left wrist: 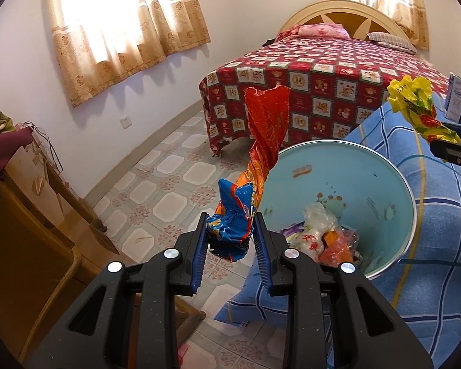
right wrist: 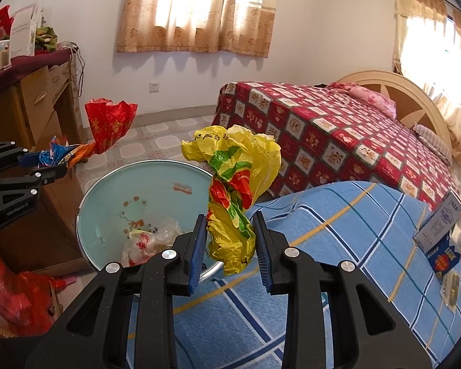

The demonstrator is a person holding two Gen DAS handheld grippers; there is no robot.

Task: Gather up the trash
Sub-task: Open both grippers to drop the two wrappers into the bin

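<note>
Left gripper (left wrist: 230, 240) clamps a red wrapper (left wrist: 261, 141) just beside the bin (left wrist: 384, 166), right gripper (right wrist: 230, 243) clamps a yellow bag (right wrist: 236, 190) above its rim; neither dropped yet, some trash (left wrist: 319, 236) already inside.

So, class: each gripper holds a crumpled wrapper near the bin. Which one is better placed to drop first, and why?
Probably the right gripper: its yellow wrapper hangs by the light-blue bin rim. The left gripper holds its red-and-blue wrapper over floor beside it.
</note>
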